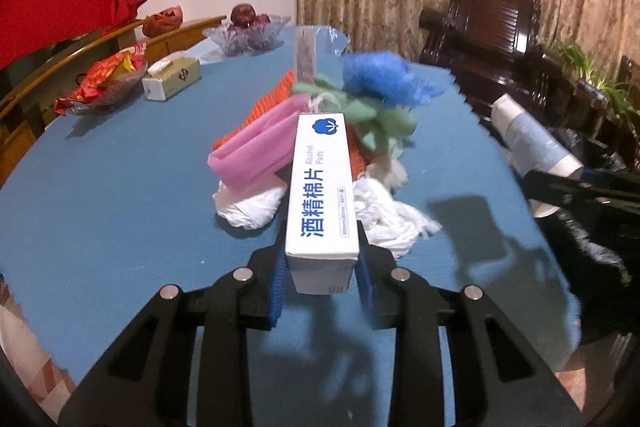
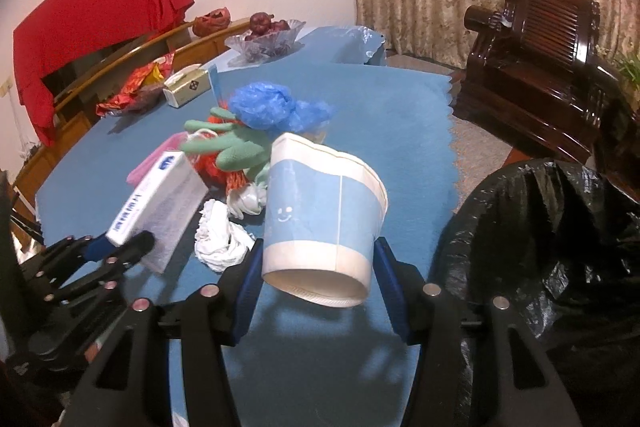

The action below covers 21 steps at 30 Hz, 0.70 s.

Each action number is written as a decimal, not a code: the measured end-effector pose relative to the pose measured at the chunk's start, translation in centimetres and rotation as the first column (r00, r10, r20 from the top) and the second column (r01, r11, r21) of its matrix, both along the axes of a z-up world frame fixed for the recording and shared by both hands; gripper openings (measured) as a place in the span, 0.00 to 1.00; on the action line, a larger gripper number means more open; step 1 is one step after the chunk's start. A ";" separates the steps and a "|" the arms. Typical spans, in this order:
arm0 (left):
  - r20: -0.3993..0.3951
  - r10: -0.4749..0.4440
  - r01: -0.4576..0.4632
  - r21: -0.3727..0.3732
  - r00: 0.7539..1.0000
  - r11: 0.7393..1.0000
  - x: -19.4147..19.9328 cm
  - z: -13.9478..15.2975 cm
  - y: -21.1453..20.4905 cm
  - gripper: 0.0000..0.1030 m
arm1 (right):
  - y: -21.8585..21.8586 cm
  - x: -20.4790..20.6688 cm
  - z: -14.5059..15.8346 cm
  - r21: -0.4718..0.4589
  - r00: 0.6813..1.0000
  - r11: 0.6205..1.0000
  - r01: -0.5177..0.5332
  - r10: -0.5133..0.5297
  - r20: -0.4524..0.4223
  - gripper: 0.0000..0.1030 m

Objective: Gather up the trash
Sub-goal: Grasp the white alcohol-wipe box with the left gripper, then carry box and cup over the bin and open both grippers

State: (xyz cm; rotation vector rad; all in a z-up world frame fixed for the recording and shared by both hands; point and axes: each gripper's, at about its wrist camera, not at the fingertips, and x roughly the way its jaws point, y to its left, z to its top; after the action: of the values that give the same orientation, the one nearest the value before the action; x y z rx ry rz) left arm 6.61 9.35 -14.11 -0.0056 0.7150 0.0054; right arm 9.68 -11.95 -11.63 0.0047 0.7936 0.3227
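Observation:
My left gripper is shut on a white alcohol-pads box and holds it above the blue table; box and gripper also show in the right wrist view. My right gripper is shut on a blue and white paper cup, also seen at the right of the left wrist view. A trash pile lies on the table: blue plastic bag, green glove, pink bag, orange net, white tissues. A black trash bag stands open at the right.
A tissue box, a snack dish and a glass fruit bowl stand at the table's far left. A dark wooden armchair stands right of the table. Curtains hang behind.

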 end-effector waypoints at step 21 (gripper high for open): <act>0.089 -0.391 0.397 -0.056 0.916 0.916 -1.3 5.5 -15.5 0.28 | -15.0 -4.8 3.7 -0.002 0.948 0.951 0.310 -0.309 0.082 0.52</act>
State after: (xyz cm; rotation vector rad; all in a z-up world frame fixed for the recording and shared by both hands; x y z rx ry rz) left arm 5.35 -6.12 -8.57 0.0686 0.6298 -0.4077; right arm 4.88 -26.92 -7.93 0.1010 0.7020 0.0182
